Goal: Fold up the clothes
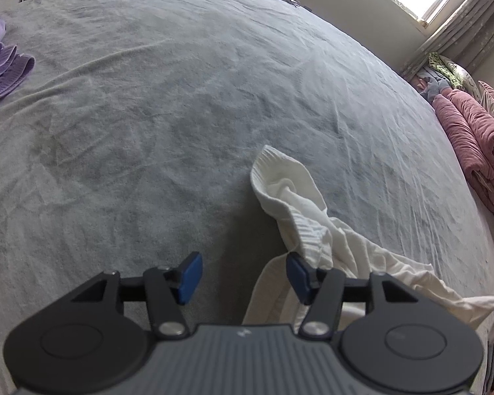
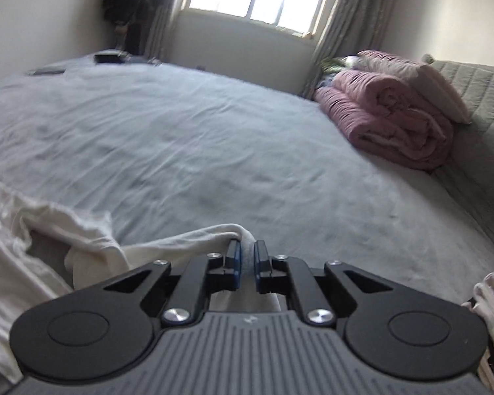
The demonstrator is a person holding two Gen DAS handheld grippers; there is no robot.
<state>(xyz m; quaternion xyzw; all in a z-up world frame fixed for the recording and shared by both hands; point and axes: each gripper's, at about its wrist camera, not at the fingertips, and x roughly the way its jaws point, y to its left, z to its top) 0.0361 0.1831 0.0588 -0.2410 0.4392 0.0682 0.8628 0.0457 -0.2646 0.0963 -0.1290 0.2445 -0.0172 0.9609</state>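
Two handheld grippers work a crumpled white cotton garment (image 1: pixel 316 227) on grey bedding (image 1: pixel 168 105): right gripper (image 2: pixel 246 256) pinches an edge, left gripper (image 1: pixel 243 275) gapes beside it; spread flat before creasing.

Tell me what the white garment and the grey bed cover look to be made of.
White garment: soft matte knit, probably cotton; ribbed cuff and limp, bunched folds suggest so. Grey bed cover: matte woven fabric, perhaps cotton or a blend; fine creases, no sheen. Exact fibre can't be confirmed.
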